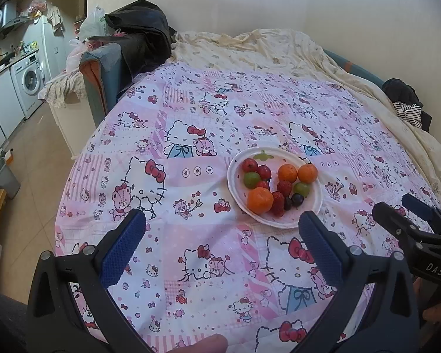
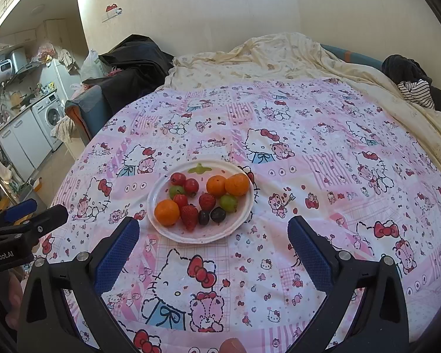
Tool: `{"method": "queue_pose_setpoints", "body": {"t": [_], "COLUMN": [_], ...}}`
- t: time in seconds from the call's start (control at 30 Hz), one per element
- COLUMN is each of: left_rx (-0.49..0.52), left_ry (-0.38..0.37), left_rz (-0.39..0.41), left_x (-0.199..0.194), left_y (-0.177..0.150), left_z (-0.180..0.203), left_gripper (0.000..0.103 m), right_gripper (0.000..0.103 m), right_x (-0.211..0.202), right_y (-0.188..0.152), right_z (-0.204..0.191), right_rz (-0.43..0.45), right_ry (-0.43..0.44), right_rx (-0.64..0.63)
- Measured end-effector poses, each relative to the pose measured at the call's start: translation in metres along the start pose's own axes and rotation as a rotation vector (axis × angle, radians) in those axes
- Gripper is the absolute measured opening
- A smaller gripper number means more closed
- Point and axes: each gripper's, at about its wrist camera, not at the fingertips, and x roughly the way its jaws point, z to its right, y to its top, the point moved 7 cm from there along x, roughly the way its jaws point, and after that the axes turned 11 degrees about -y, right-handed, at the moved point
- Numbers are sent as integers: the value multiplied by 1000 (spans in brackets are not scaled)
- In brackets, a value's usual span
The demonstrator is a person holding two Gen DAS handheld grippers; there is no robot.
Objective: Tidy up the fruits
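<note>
Left wrist view: the left gripper (image 1: 222,229) stands with jaws wide apart, holding nothing, above the sheet (image 1: 191,135). Ahead lies the plate (image 1: 235,182), carrying three oranges (image 1: 260,200), strawberries (image 1: 277,203), green grapes (image 1: 251,179), dark grapes (image 1: 297,199) and red fruits (image 1: 250,165). The right gripper (image 1: 408,210) shows at the right edge, jaws parted, empty.

Right wrist view: the right gripper (image 2: 213,235) is spread wide and empty, its fingers near the plate (image 2: 158,191) without touching it. The left gripper (image 2: 35,214) enters at left, jaws parted. The sheet (image 2: 308,176) covers a bed; a washer (image 2: 51,114) stands in the kitchen to the left.
</note>
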Motion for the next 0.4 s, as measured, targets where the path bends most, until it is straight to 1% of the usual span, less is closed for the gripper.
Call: {"method": "queue_pose_setpoints", "body": {"t": [0.4], "left_rx": [-6], "left_ry": [-5], "left_rz": [2], "left_x": [0], "left_y": [-1], "left_z": [1], "left_gripper": [103], "right_gripper": [103], "right_x": [0], "right_y": [0], "right_z": [1], "right_rz": [-2], "right_ry": [-2], "right_rx": [0]}}
